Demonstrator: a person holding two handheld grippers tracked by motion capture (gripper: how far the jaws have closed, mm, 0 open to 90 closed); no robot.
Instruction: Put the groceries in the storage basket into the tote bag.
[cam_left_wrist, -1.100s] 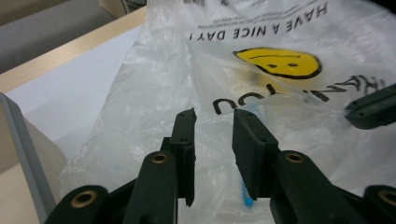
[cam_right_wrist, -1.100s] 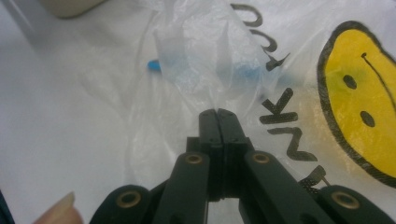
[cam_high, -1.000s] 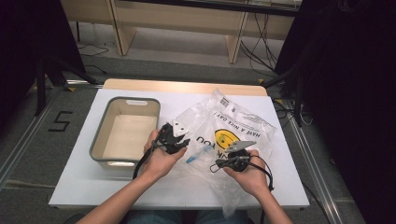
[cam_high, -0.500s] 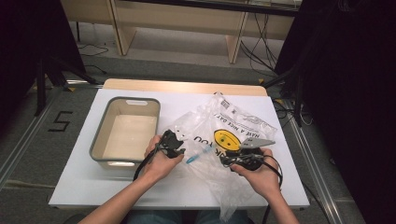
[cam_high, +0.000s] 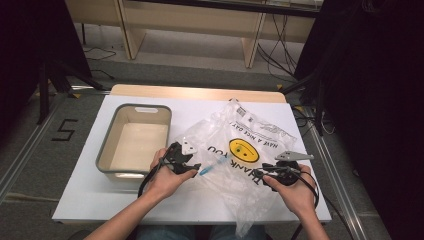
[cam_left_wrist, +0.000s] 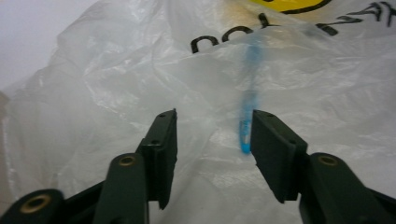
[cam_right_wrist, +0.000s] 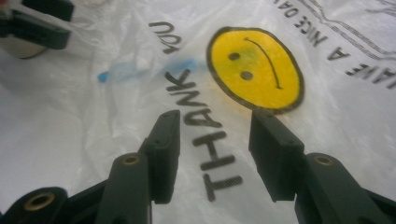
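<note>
A: The crinkled clear plastic bag with a yellow smiley face lies on the white table, right of the grey tub; a blue pen shows through it.

B: Grippers?

A: The left gripper and right gripper have just been opening; both jaws stand apart over the bag, pinching nothing.

Left gripper, right gripper: jaws just opened (nothing pinched).

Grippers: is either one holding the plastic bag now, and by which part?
Neither. The left gripper and right gripper have just opened above the plastic bag.
</note>
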